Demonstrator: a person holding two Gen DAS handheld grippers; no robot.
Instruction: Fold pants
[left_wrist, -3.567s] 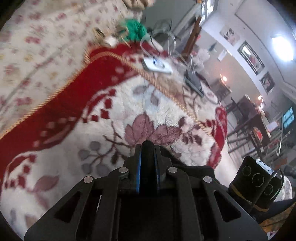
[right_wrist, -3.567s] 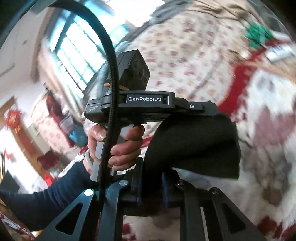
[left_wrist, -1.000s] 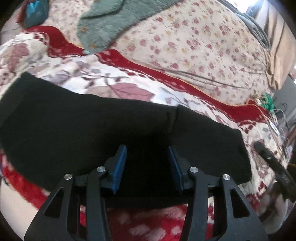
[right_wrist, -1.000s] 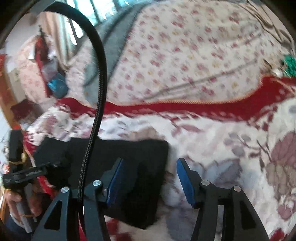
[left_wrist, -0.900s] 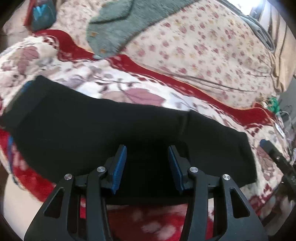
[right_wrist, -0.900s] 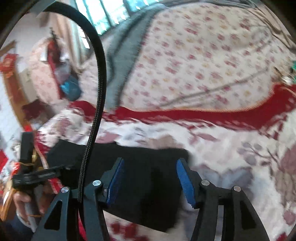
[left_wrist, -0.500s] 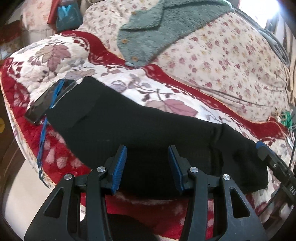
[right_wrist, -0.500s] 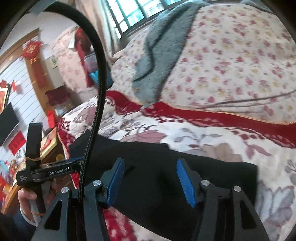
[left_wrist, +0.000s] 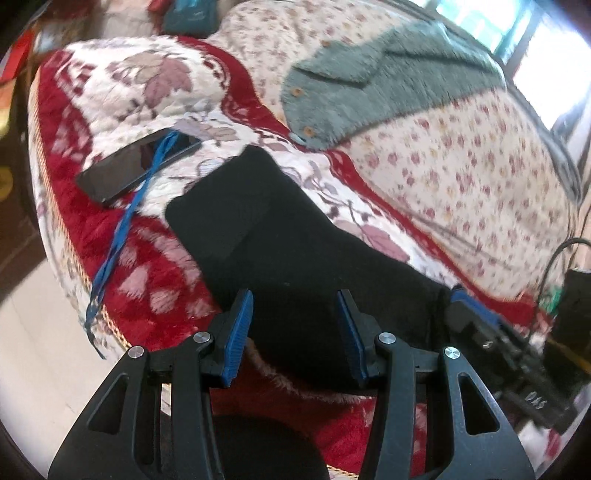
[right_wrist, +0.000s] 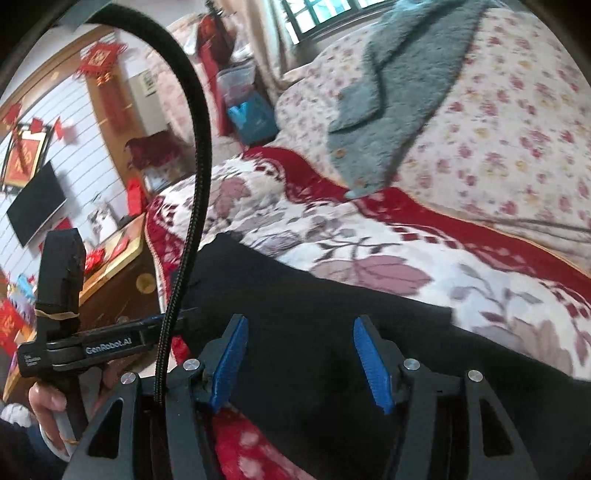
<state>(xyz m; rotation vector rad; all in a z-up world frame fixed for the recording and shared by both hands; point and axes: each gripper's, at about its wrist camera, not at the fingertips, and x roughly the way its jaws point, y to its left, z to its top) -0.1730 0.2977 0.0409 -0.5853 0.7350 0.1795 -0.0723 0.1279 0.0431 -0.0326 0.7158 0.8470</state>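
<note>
The black pants (left_wrist: 280, 236) lie folded lengthwise as a long flat strip on the red and white floral blanket (left_wrist: 122, 251), also seen in the right wrist view (right_wrist: 332, 332). My left gripper (left_wrist: 293, 332) is open and empty, hovering over the near edge of the strip. My right gripper (right_wrist: 301, 354) is open and empty above the strip further right. The right gripper's blue fingertips (left_wrist: 467, 299) show at the pants' right end in the left wrist view. The left gripper's handle and the hand holding it (right_wrist: 59, 343) show in the right wrist view.
A black phone (left_wrist: 136, 166) with a blue cord (left_wrist: 122, 236) lies on the blanket left of the pants' end. A grey-green fleece garment (left_wrist: 380, 77) lies on the flowered quilt (left_wrist: 472, 155) behind. The bed edge and floor (left_wrist: 44, 350) are at lower left.
Both grippers, earlier shut on the pants, have let go and stand open. The pants now lie flat on the blanket. Both views have swung left toward the pants' left end.
</note>
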